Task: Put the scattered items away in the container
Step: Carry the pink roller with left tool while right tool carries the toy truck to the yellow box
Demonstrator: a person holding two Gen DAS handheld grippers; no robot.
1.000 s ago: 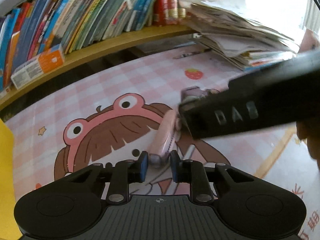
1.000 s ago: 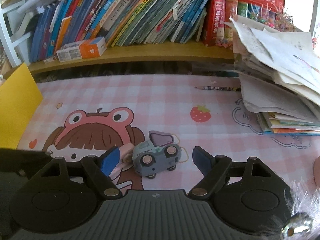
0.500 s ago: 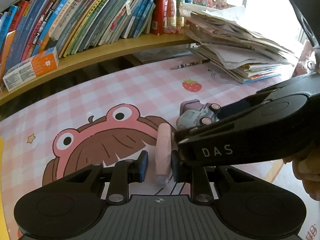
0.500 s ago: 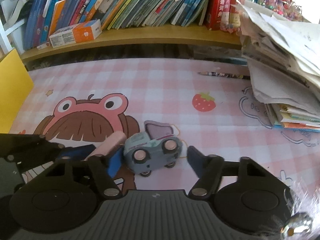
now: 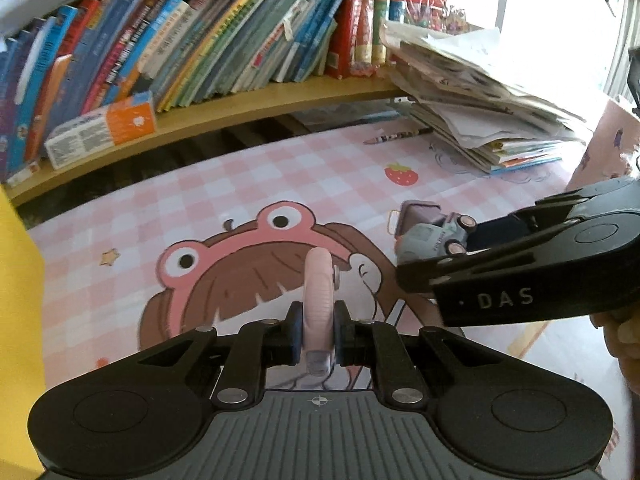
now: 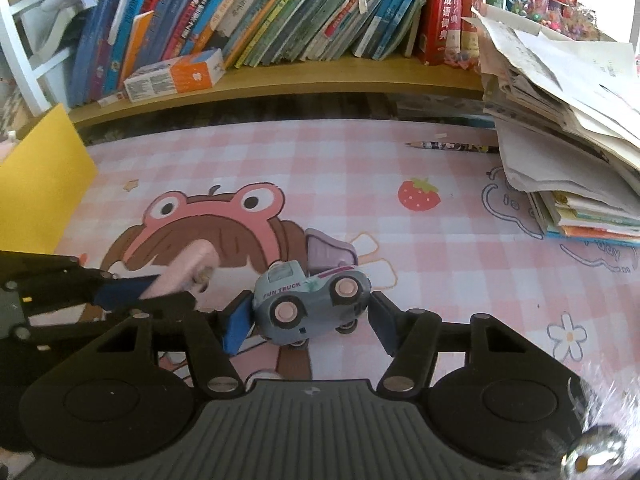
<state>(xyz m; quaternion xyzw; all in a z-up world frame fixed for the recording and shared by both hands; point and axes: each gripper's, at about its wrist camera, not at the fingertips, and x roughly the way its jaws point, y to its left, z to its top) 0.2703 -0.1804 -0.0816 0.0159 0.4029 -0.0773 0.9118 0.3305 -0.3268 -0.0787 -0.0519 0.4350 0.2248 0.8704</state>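
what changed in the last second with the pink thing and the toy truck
The left gripper closed on the pink oblong object and raised it off the pink checked mat. The right gripper moved in around the grey-blue toy truck, jaws narrower but not yet clamped. The truck, the pencil and the paper stack kept their places.

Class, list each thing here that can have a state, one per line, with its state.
left gripper: shut on the pink case, lifted off the mat.
pink case: clamped, pointing forward.
right gripper: open, fingers either side of the toy truck.
toy truck: upright on the mat.
pencil: lying flat, untouched.
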